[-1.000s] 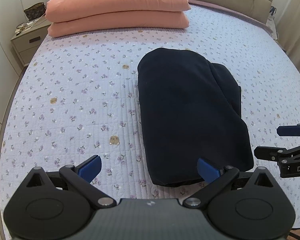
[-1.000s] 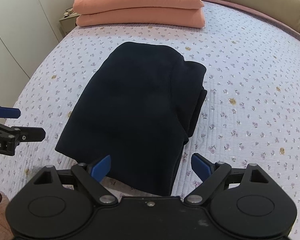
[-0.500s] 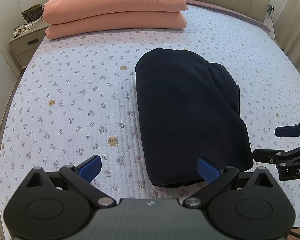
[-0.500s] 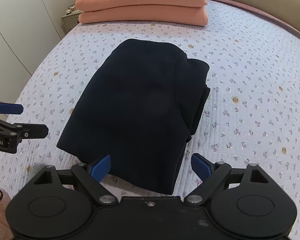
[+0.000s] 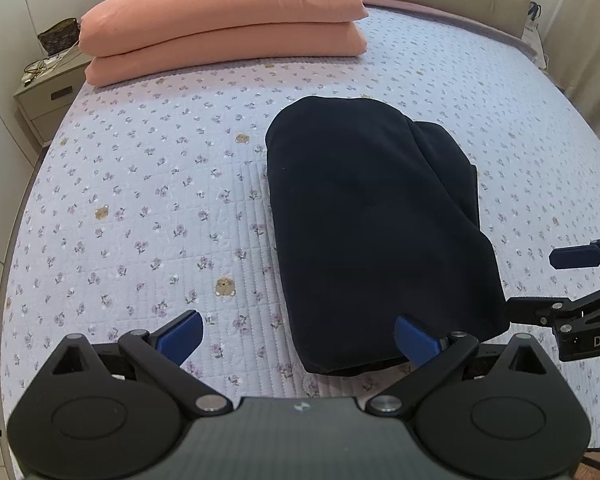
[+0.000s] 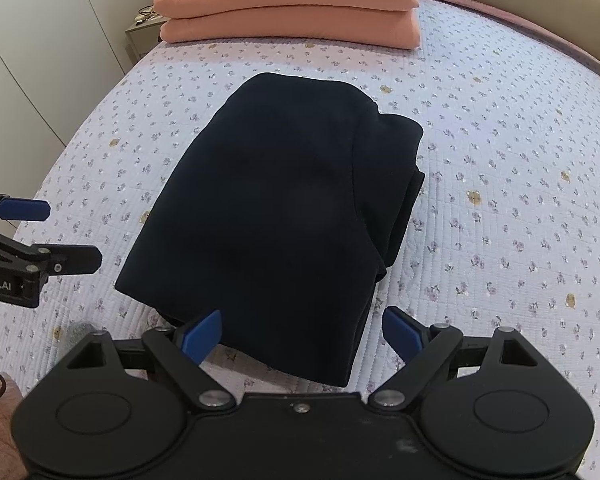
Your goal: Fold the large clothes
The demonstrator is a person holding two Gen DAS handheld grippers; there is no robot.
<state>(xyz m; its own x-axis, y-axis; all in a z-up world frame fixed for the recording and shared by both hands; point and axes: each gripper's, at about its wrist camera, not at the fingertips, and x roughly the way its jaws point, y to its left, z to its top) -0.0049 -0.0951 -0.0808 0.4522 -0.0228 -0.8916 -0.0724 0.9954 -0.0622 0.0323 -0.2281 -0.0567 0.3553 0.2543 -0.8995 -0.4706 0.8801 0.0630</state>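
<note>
The dark garment (image 5: 376,224) lies folded into a thick bundle on the bed (image 5: 140,184), towards its foot edge, well clear of the pink pillows (image 5: 224,20) at the head. Left hand-held gripper (image 5: 298,334) hangs released, empty, at the bundle's near corner; right hand-held gripper (image 6: 302,330) is spread wide too, straddling the near edge. It looks soft, heavy and floppy, so layers may slide apart. Best hold, I'd say: pinch all layers at the near corners.
</note>
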